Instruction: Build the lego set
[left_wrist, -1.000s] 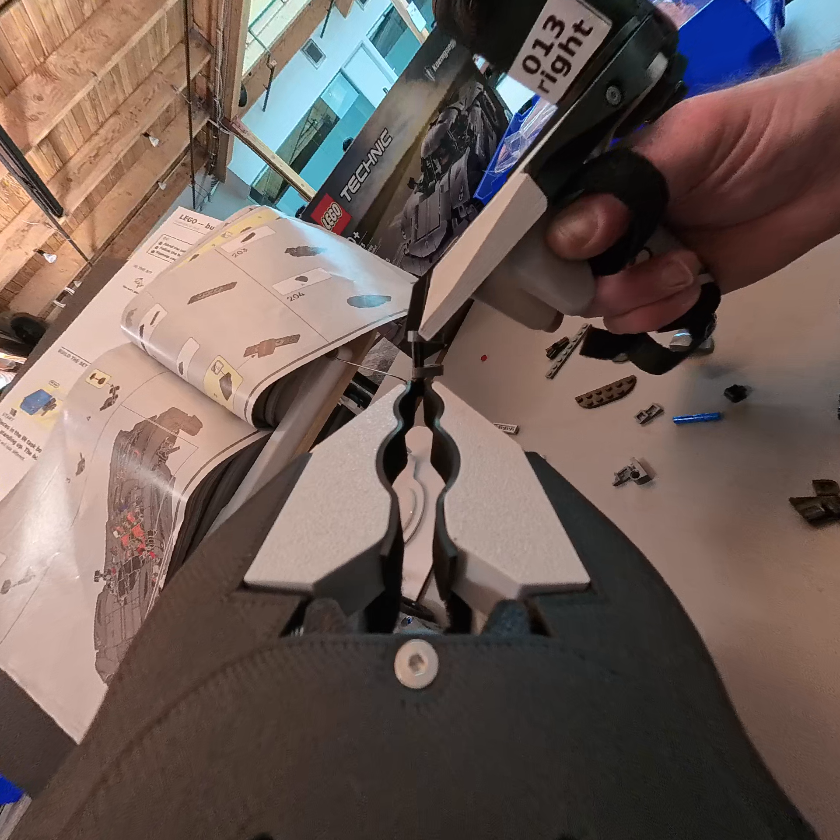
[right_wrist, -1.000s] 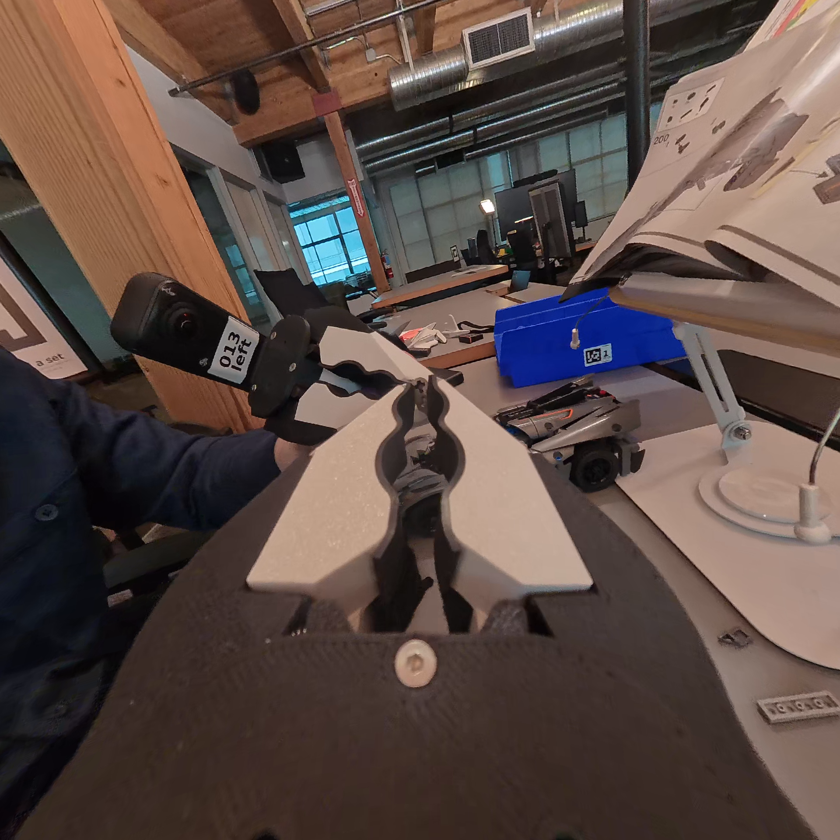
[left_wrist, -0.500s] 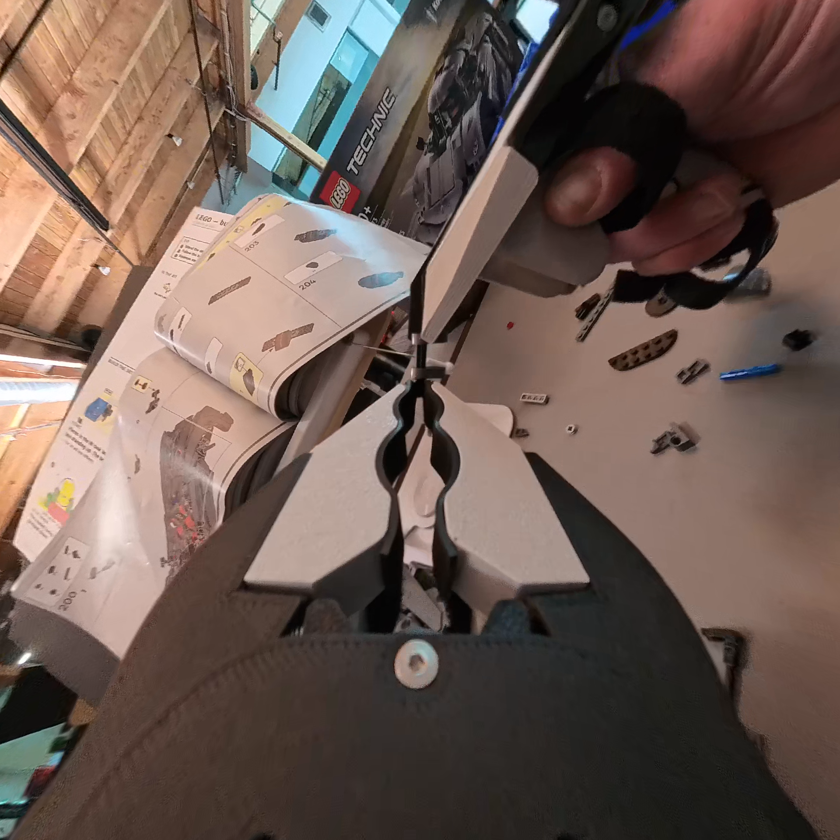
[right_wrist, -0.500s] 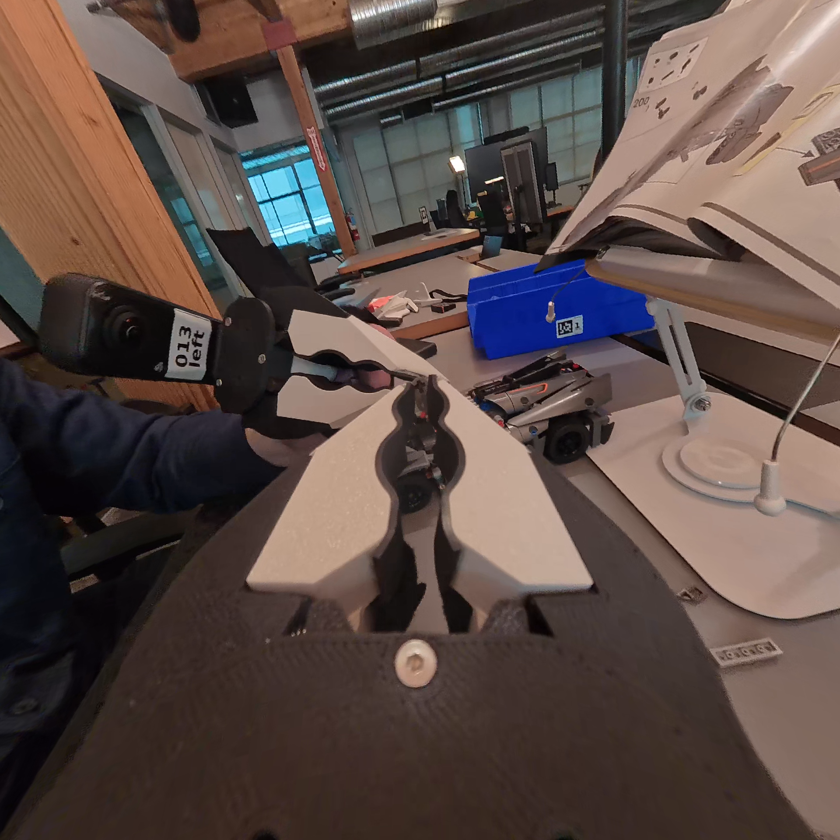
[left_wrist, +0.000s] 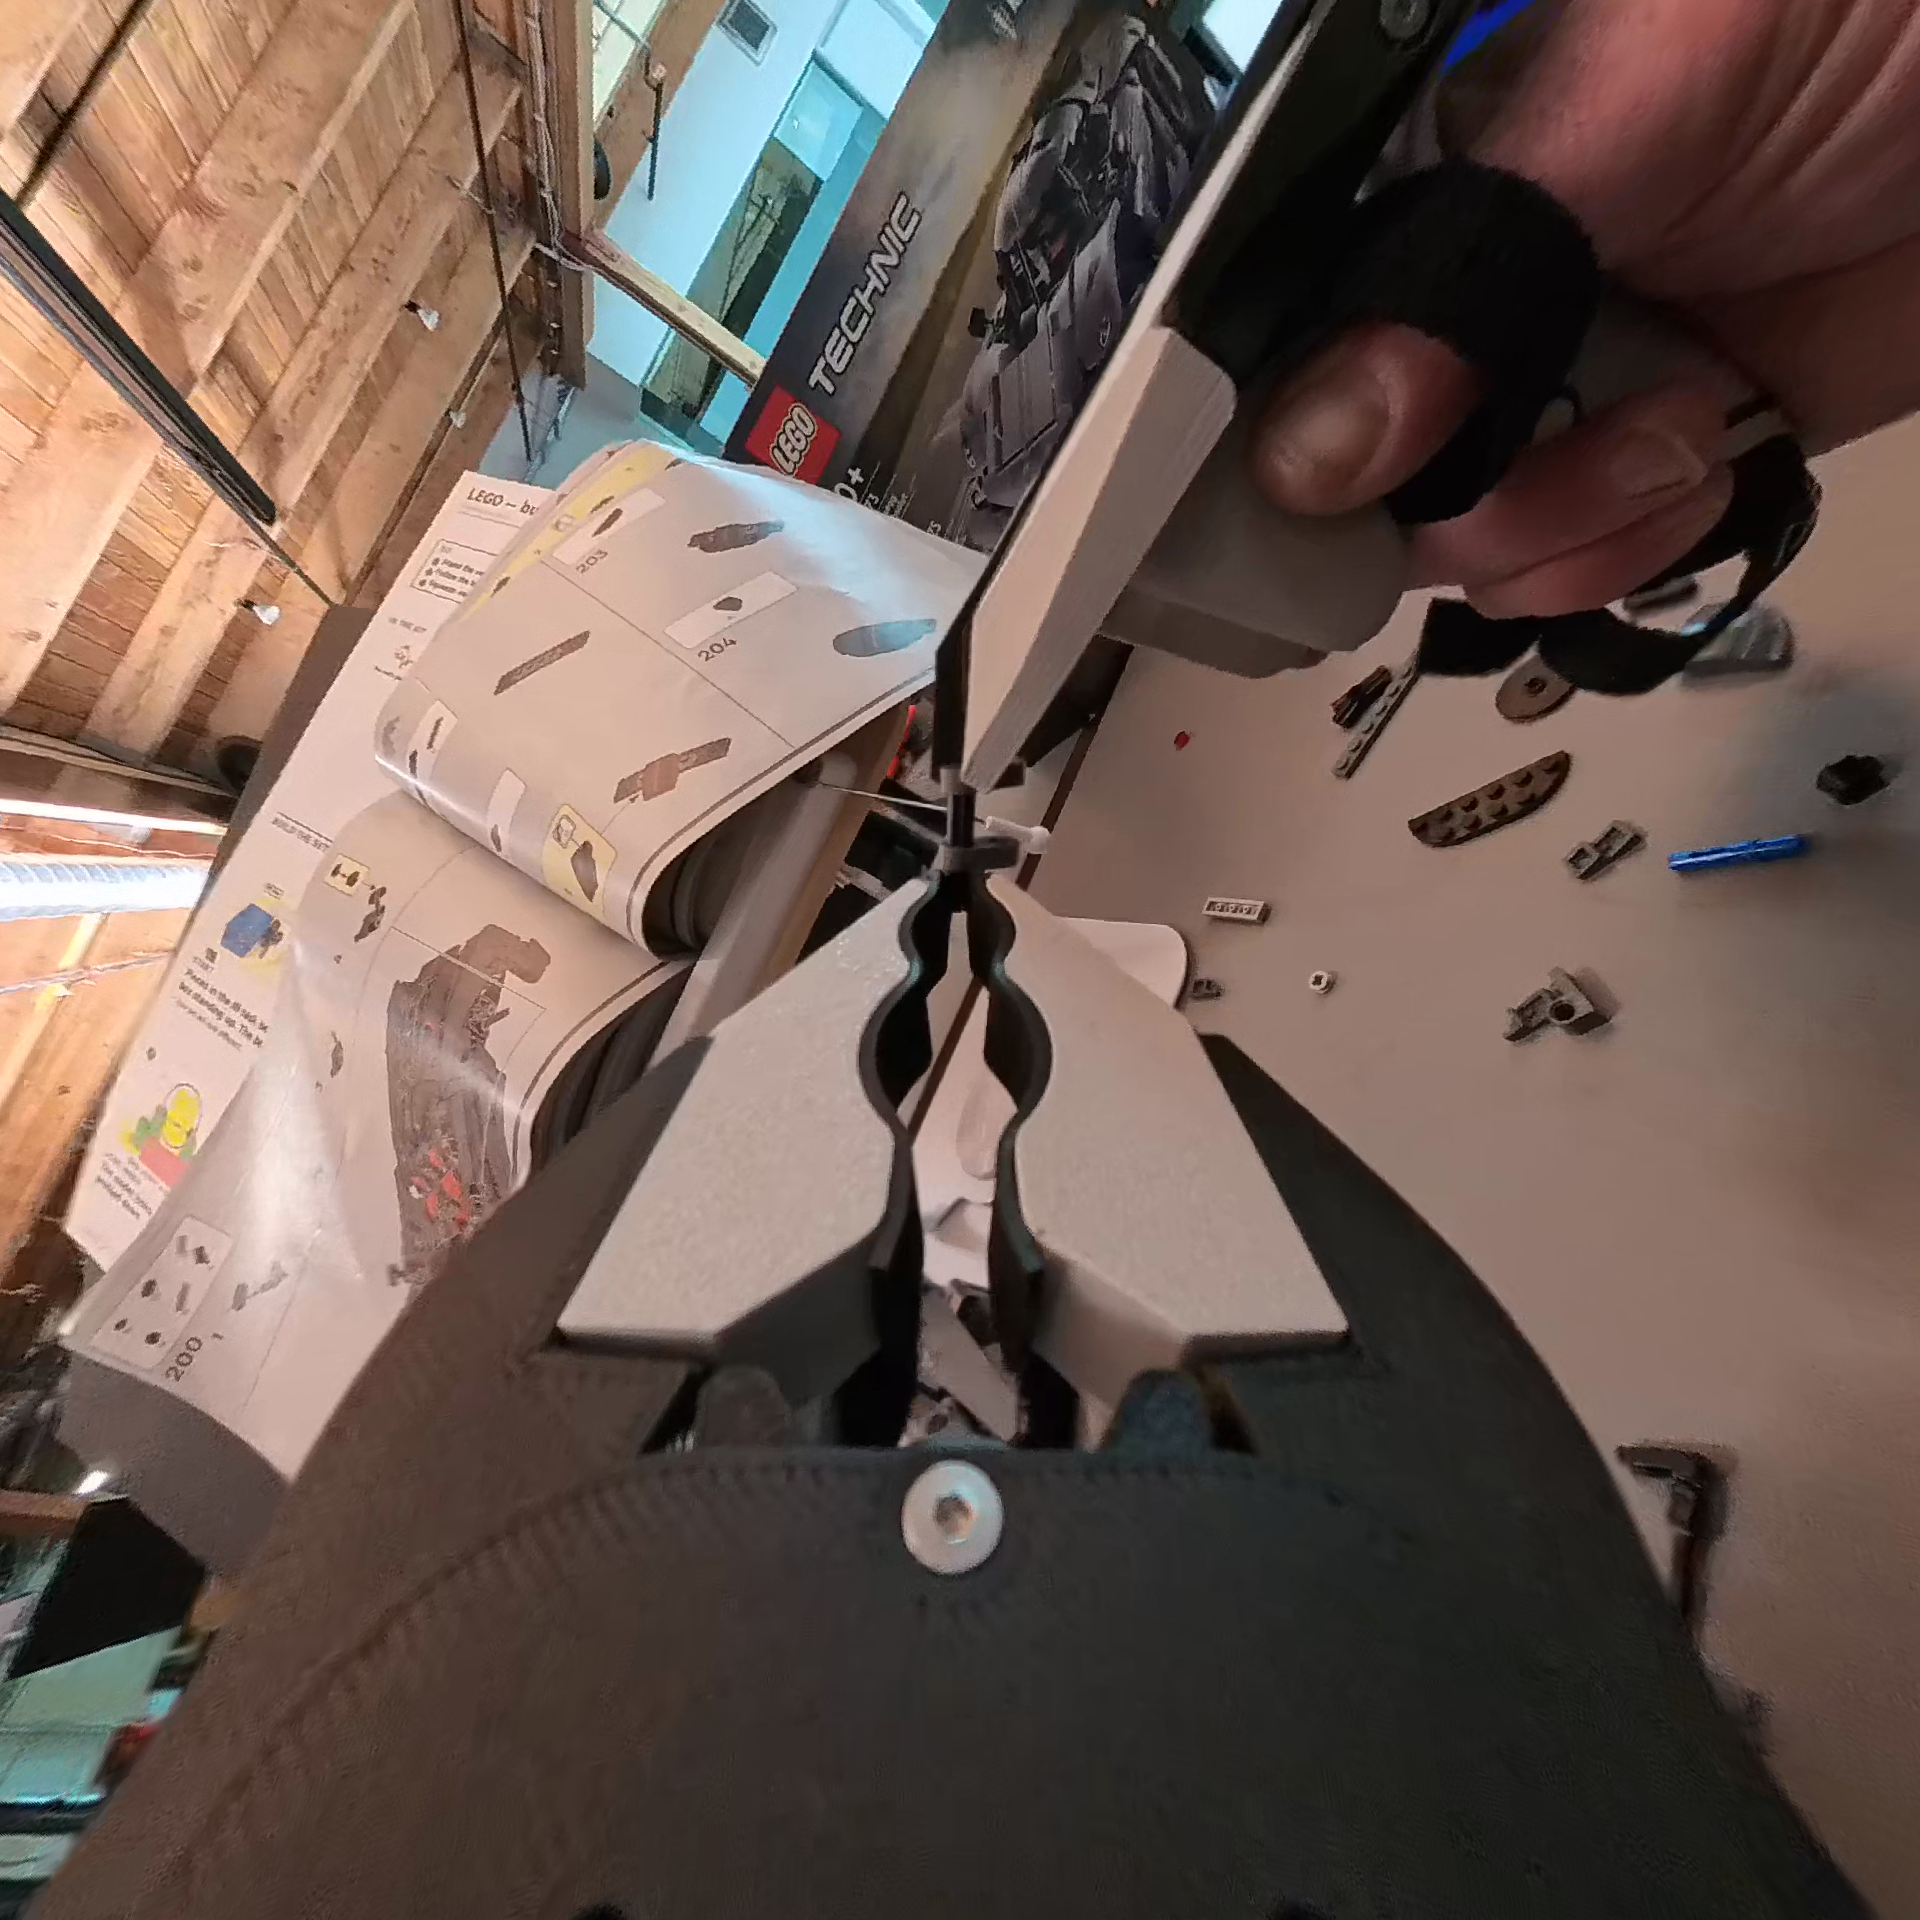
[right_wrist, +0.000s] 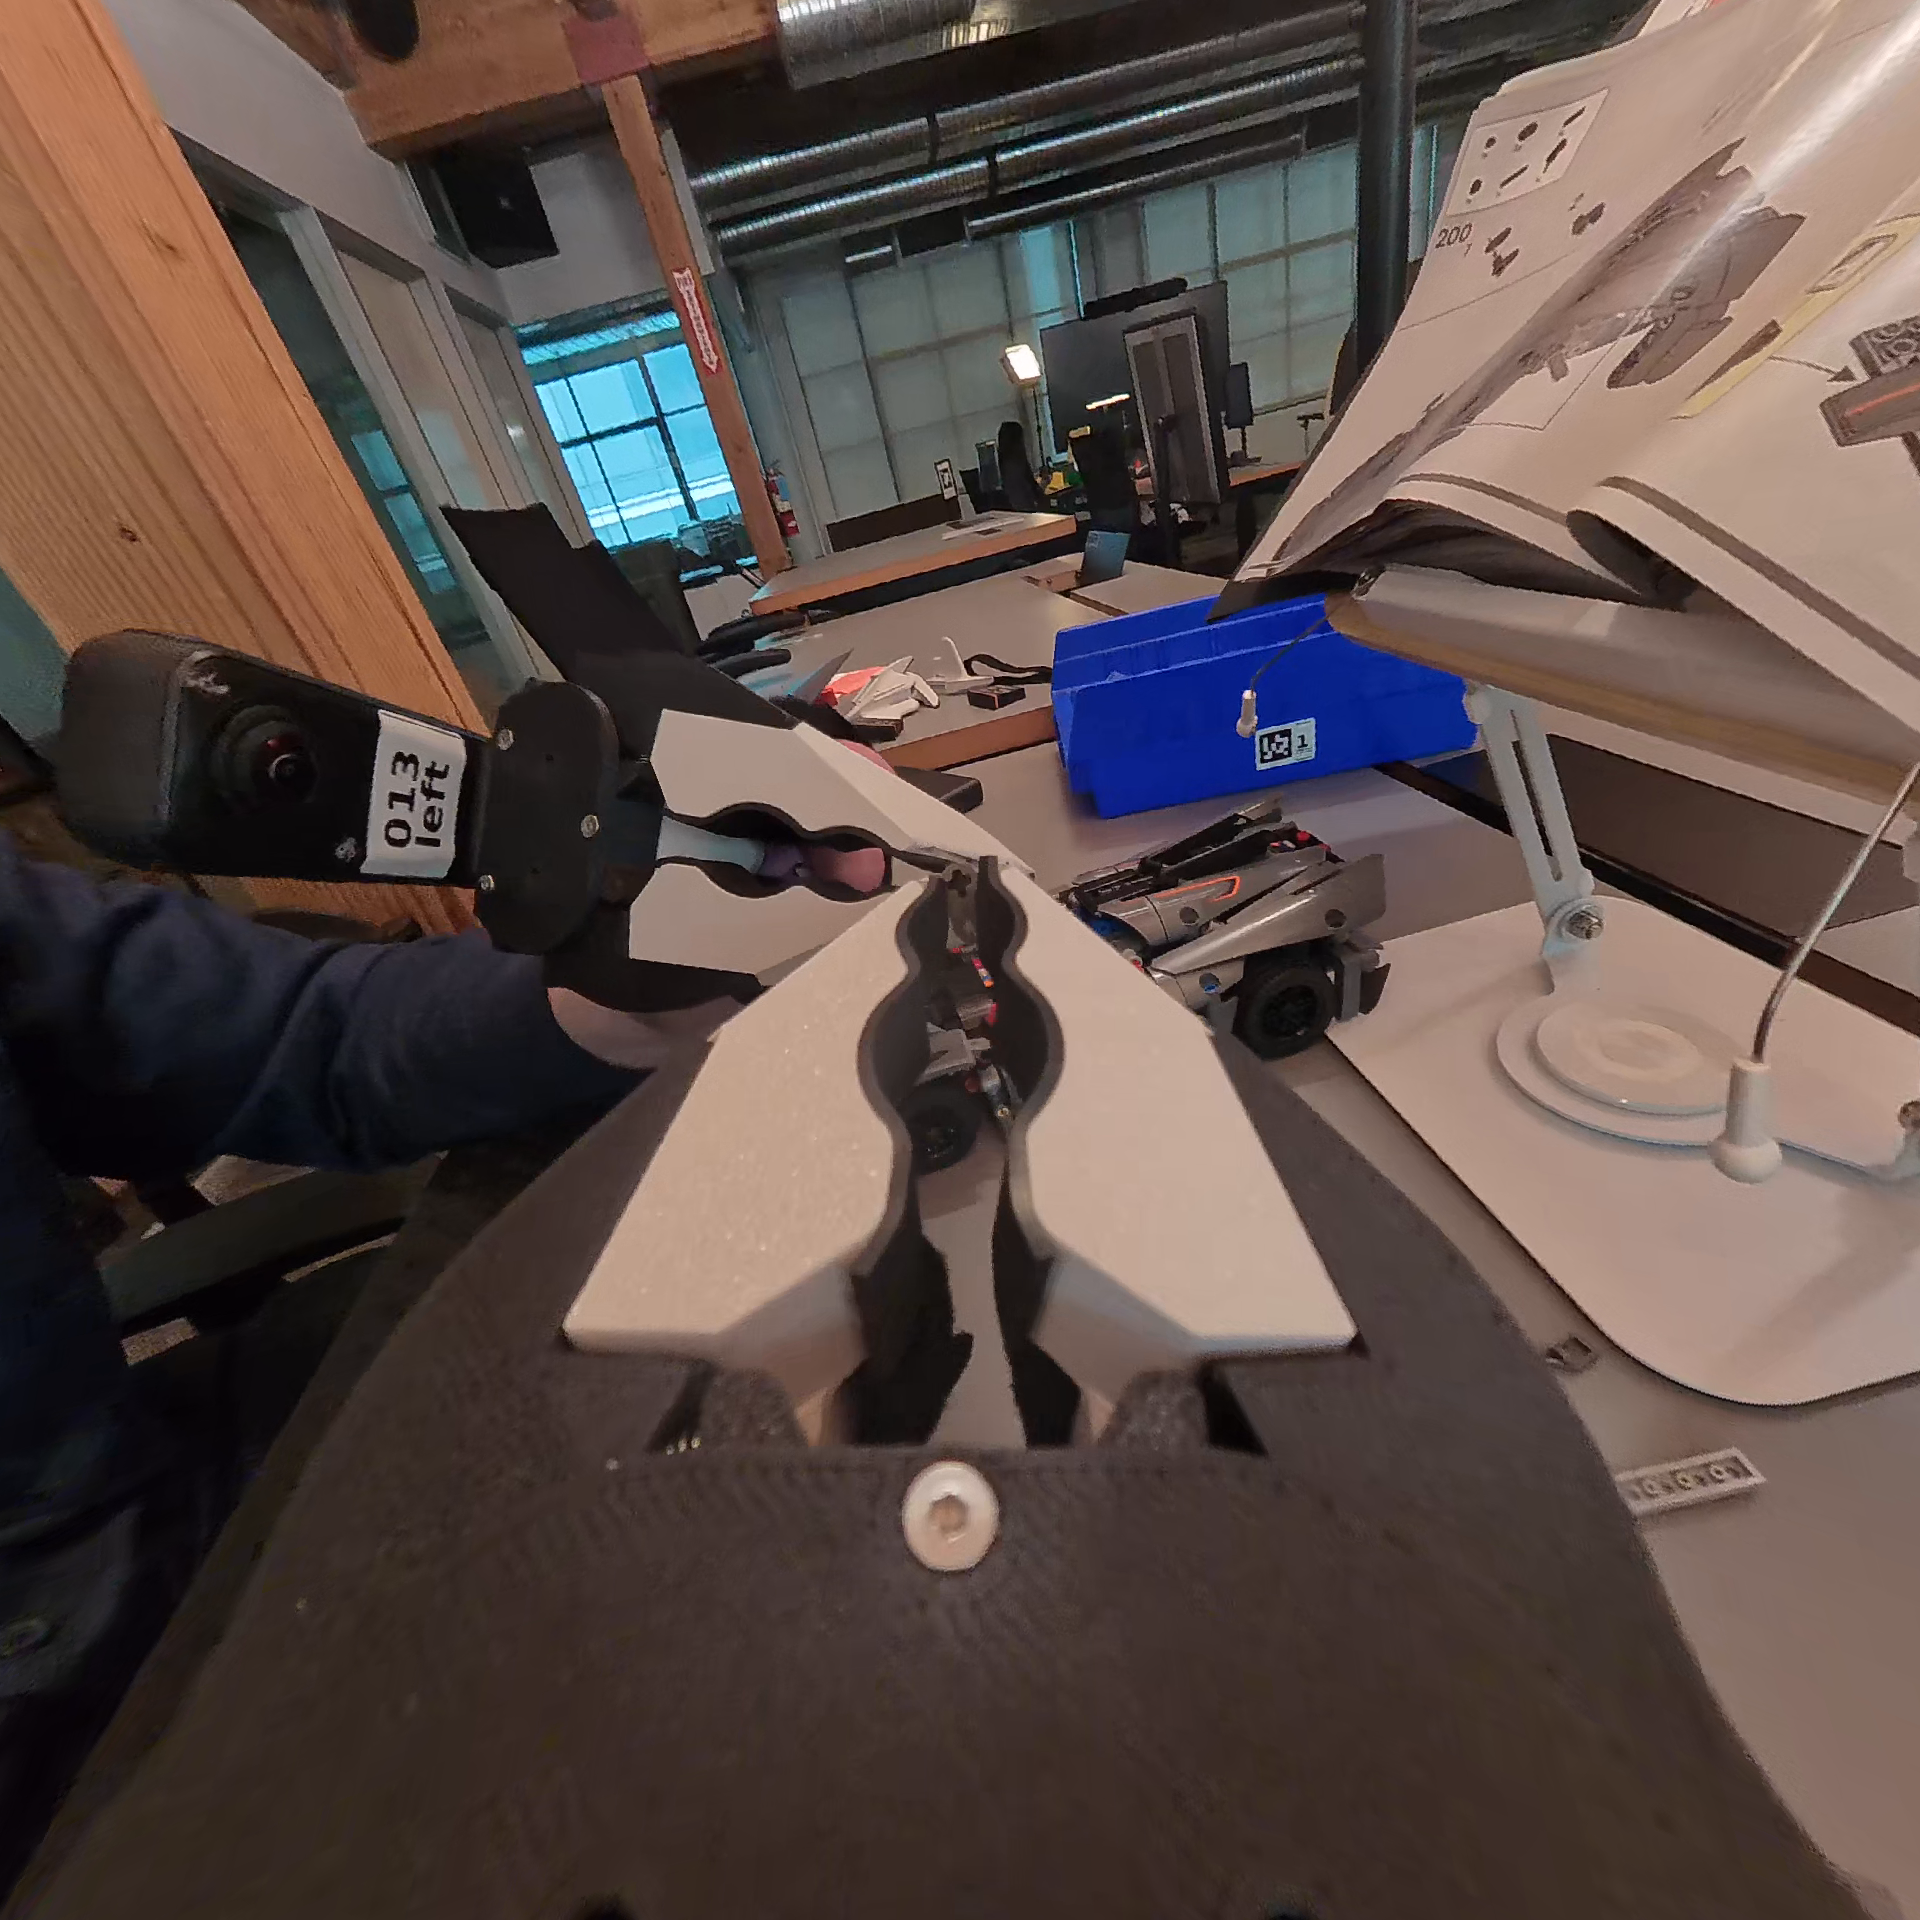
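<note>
My left gripper is shut on a small grey Lego piece with a pale pin sticking out to the right. My right gripper comes down from the upper right and is shut on a small black pin that touches the top of the grey piece. In the right wrist view, my right gripper meets my left gripper tip to tip, above the table. The part-built grey and black Lego car stands on the table behind them.
The open instruction booklet rests on a white stand, with the Lego box behind it. Loose parts lie on the table: a blue axle, a dark curved plate, a grey plate. A blue bin sits beyond the car. Left and right tips are no more than a few centimetres apart. The blue axle is about 20 centimetres from both grippers' fingertips.
Both grippers have stayed shut and tip to tip. They have drawn closer together and tilted slightly, so the right hand fills more of the left wrist view.
</note>
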